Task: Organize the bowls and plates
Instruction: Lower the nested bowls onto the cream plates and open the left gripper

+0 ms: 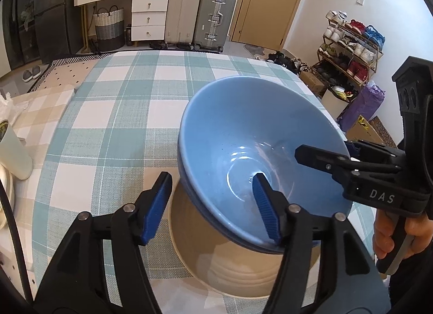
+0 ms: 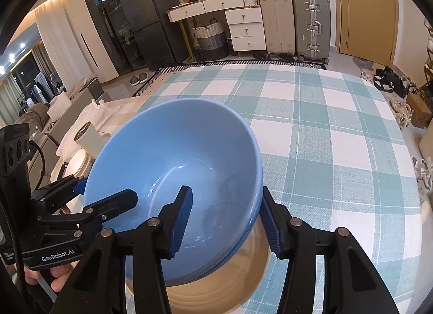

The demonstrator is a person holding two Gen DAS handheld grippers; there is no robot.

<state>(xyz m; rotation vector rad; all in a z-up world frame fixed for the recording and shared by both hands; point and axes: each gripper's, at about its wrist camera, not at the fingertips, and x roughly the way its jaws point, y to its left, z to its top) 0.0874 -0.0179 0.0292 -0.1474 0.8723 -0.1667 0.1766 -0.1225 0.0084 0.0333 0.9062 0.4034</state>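
Observation:
Two nested blue bowls (image 1: 243, 135) are held tilted just above a beige bowl (image 1: 232, 270) on the checked tablecloth. My left gripper (image 1: 213, 205) straddles their near rim, one finger inside and one outside, jaws wide apart. My right gripper (image 2: 227, 219) straddles the opposite rim (image 2: 258, 178) the same way; it also shows in the left wrist view (image 1: 338, 157). The blue bowls (image 2: 173, 173) fill the right wrist view, with the beige bowl (image 2: 216, 289) under them. Whether either gripper's pads press the rim I cannot tell.
A pale cylindrical cup (image 1: 10, 149) and a white plate (image 2: 78, 162) sit at the table's left side. The checked tablecloth (image 1: 130, 102) stretches beyond the bowls. Suitcases, drawers and a shoe rack stand past the table's far edge.

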